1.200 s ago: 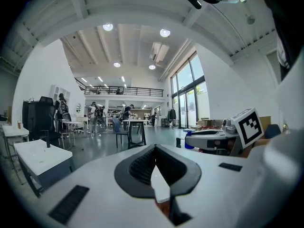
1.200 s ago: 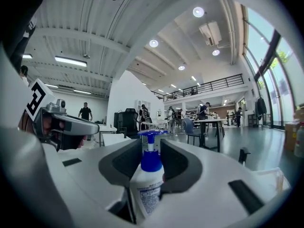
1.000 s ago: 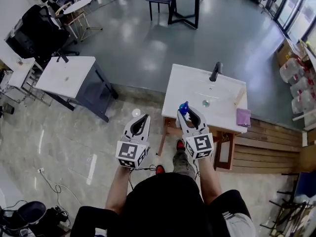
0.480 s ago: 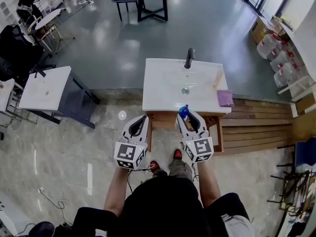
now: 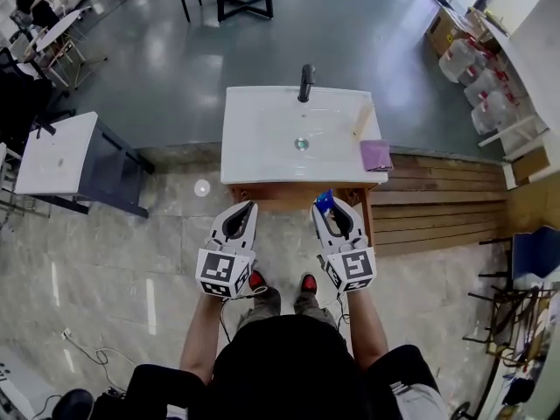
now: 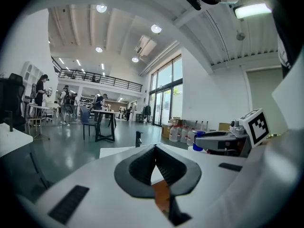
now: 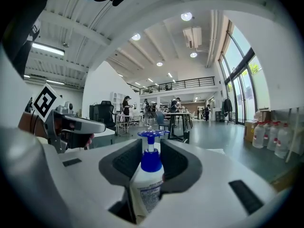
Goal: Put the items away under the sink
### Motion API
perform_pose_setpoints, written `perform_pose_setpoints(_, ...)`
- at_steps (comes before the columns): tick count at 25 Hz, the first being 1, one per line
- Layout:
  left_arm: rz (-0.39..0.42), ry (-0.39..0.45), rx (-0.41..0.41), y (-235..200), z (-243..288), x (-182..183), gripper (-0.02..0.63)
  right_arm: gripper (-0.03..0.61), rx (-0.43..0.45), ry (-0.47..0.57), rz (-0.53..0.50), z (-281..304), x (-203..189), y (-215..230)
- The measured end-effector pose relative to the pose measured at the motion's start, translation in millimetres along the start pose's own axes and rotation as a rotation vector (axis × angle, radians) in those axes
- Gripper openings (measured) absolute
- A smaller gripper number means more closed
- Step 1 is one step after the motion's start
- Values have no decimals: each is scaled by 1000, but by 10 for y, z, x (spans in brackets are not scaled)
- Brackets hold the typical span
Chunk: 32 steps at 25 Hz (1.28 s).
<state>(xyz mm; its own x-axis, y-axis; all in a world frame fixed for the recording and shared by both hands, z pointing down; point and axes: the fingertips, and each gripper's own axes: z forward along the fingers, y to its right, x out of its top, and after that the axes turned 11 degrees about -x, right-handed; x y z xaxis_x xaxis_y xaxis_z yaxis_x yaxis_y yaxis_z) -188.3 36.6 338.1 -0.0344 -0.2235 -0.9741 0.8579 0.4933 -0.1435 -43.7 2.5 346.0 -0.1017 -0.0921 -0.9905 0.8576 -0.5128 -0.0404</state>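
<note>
A white pump bottle with a blue top (image 7: 148, 175) stands upright between the jaws of my right gripper (image 7: 151, 156), which is shut on it; the head view shows its blue top (image 5: 325, 201) at the tip of that gripper (image 5: 332, 210). My left gripper (image 5: 238, 213) is shut with nothing in it, its jaws meeting in its own view (image 6: 155, 149). Both are held side by side, pointing at the front edge of a white sink (image 5: 254, 147) on a wooden cabinet (image 5: 284, 197). The cabinet's inside is hidden.
A black tap (image 5: 305, 81) stands at the sink's back and a purple cloth (image 5: 376, 155) lies on its right edge. Left is a white table (image 5: 57, 156); right, a wooden slatted platform (image 5: 437, 208) and water jugs (image 5: 477, 77). A cable (image 5: 87, 348) trails on the floor.
The person has walked round to face the sink squarely, and both grippers have moved with them to its front edge. The bottle stays in the right gripper; the left stays shut.
</note>
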Motion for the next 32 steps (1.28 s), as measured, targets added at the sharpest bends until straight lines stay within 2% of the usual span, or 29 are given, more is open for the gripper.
perform_pose_setpoints(8, -31, -42, 53, 341, 207, -277, 6, 140, 66, -38, 10, -187, -323, 275)
perform_pose_setpoints(15, -58, -69, 132, 624, 225, -557, 6, 138, 152, -64, 2, -314, -587, 409)
perform_pose_setpoints(24, -90, -74, 259, 788, 94, -879, 6, 137, 290, -84, -21, -366, -877, 325)
perform_pose_setpoints(31, -118, -62, 330, 738, -19, -1084, 6, 133, 349, -84, -14, -302, -1027, 183)
perform_pose_setpoints(32, -122, -60, 336, 712, -24, -1113, 6, 105, 352, -81, -19, -281, -1047, 158)
